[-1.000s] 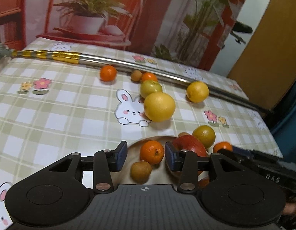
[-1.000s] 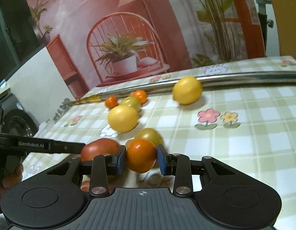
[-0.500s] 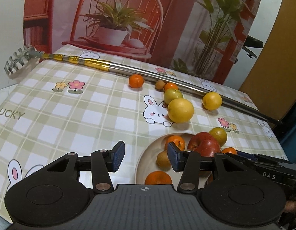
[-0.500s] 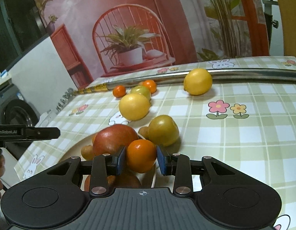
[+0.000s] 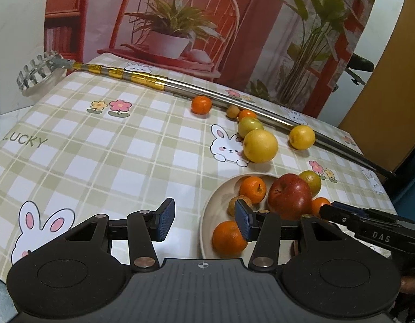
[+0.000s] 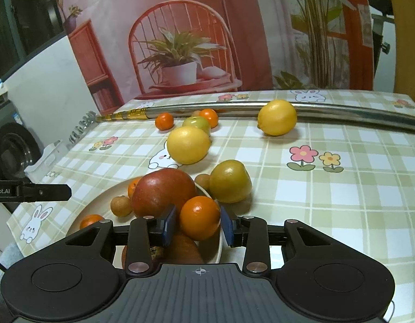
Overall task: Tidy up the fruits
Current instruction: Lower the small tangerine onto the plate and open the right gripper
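Note:
A cream plate (image 5: 207, 215) holds a red apple (image 5: 289, 195), two tangerines (image 5: 252, 189) and a small brown fruit (image 5: 238, 203). My left gripper (image 5: 202, 215) is open and empty, its jaws hovering at the plate's left rim. In the right wrist view, my right gripper (image 6: 199, 224) is shut on a tangerine (image 6: 199, 216), held over the near edge of the plate (image 6: 99, 196), just in front of the apple (image 6: 164, 191). A green-yellow fruit (image 6: 230, 181) lies on the cloth beside the plate.
On the checked tablecloth beyond the plate lie a large yellow citrus (image 5: 260, 146), a lemon (image 5: 301, 137), a greenish fruit (image 5: 250, 126) and small tangerines (image 5: 201, 105). A long metal pole (image 5: 234, 99) crosses the far side. The table edge is at the left.
My left gripper has drawn back and to the left, off the plate. My right gripper has carried the tangerine over the plate's edge, close to the apple.

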Demonstrator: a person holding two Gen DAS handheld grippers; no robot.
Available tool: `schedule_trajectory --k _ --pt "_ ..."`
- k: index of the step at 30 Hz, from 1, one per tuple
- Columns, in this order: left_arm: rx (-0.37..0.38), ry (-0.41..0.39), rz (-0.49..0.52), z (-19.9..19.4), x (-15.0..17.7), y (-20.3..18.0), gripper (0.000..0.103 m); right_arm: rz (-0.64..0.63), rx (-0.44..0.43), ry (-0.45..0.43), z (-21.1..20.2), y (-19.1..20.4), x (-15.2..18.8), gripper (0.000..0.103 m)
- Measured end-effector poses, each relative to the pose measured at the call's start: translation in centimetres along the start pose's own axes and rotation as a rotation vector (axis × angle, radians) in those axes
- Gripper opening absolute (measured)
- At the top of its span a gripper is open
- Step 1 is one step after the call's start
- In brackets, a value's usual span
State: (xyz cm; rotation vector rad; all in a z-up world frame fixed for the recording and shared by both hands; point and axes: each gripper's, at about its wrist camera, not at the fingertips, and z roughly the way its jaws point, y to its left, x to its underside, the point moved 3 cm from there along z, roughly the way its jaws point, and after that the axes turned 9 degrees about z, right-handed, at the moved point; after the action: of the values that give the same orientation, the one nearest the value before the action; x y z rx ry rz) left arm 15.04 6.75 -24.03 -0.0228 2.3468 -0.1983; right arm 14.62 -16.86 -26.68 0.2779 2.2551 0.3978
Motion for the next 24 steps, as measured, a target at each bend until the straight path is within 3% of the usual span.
schedule_trajectory --k 15,24 --pt "-0.026 -0.009 -0.001 -1.5 0.8 0.1 0.054 -0.016 0.031 -0.044 -2.3 -0.1 0.5 0.034" --pt "-0.07 -0.047 0.001 -2.7 -1.5 1.8 0.054 0.015 0.046 -0.119 -4.3 -1.3 -1.4 0.034"
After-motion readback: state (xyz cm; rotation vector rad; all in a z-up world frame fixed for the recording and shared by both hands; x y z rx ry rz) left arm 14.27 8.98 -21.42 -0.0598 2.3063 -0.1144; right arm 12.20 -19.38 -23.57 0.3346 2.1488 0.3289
